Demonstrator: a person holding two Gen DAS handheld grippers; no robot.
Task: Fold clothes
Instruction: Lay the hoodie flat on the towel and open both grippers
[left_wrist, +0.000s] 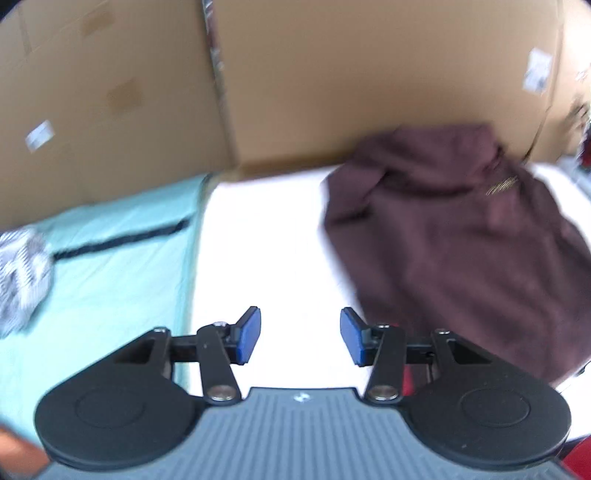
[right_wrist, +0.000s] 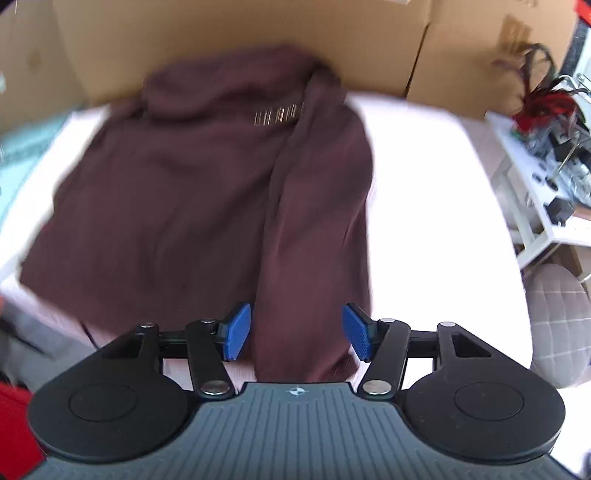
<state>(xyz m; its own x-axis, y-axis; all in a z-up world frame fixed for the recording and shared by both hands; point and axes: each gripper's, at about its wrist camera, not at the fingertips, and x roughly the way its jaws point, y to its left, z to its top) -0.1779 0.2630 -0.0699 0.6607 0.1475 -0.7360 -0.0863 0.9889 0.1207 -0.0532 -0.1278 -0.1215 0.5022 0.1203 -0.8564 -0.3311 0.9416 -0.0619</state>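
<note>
A dark maroon garment (right_wrist: 192, 192) lies rumpled on a white table (right_wrist: 424, 206), its collar end toward the cardboard at the back. A sleeve or folded strip (right_wrist: 314, 258) runs down its right side. My right gripper (right_wrist: 296, 334) hovers open above the near end of that strip, nothing between its blue pads. In the left wrist view the same garment (left_wrist: 461, 236) lies to the right. My left gripper (left_wrist: 300, 336) is open over bare white table (left_wrist: 266, 240), just left of the garment's near edge. Both views are motion-blurred.
Tall cardboard boxes (left_wrist: 295, 74) wall off the back. A mint-green cloth (left_wrist: 110, 266) with a black cord and a grey-white patterned cloth (left_wrist: 22, 269) lie left of the table. At the right stand a white cluttered shelf (right_wrist: 546, 158) and a grey quilted stool (right_wrist: 557, 325).
</note>
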